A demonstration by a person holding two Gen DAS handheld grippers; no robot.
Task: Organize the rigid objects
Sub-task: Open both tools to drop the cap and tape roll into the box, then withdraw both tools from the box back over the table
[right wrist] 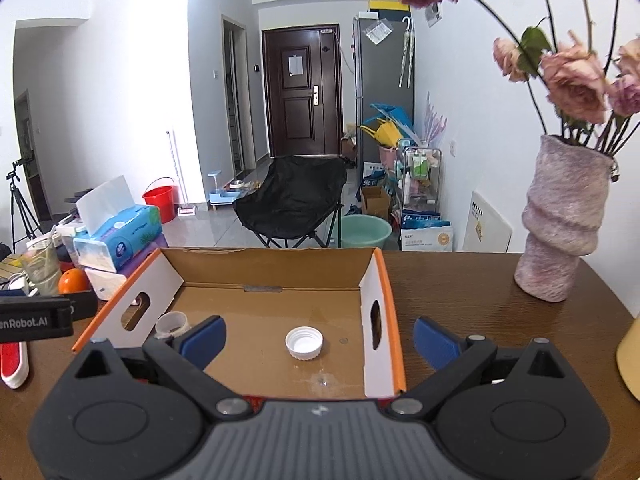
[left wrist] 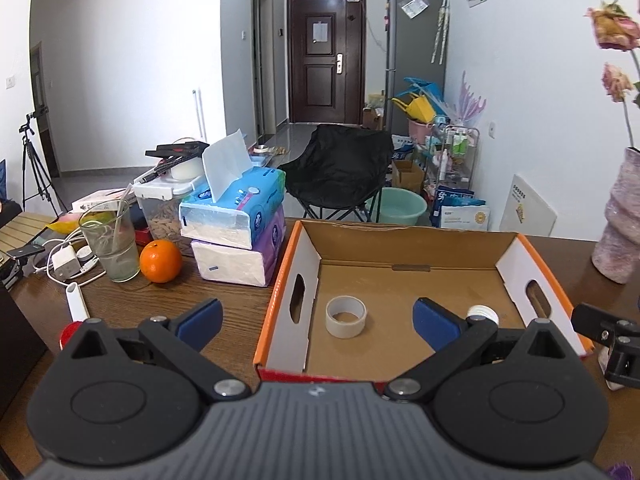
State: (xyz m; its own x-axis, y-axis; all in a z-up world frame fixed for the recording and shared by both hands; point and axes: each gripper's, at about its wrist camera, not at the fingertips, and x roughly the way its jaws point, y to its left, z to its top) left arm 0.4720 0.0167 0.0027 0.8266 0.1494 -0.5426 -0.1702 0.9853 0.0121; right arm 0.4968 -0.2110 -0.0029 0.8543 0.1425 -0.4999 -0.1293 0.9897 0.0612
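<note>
on the dark brown wooden bench [right wrist: 460, 292] stands an open cardboard box with orange rim and white side walls [left wrist: 404, 240], and two small things already lie on its floor. the short ring of pale tape [left wrist: 346, 316] is in the left part of the box, and the white plastic screw cap [right wrist: 304, 343] is in the right part, well apart from the ring. so i judge that a part of the sorting is done.

the left gripper [left wrist: 318, 318] hovers at the near edge of the box, its jaws wide apart with nothing between them; one blue pad hangs over the bench left of the box and the other over the box floor. the right gripper [right wrist: 318, 340] is also at the near edge, its jaws wide and holding nothing, with the cap seen in the gap but not touched.

what is left, as far as i can see, are things outside the box on the left side: a white and red plastic object [right wrist: 14, 364] lying near the corner of the bench, and a short white tube [left wrist: 77, 302] beside it. further left are an orange fruit [left wrist: 161, 261], a drinking glass with a straw [left wrist: 110, 246] and stacked tissue packs [left wrist: 236, 224]; whether these belong to the task i cannot tell. probably the next thing comes from this left side.
</note>
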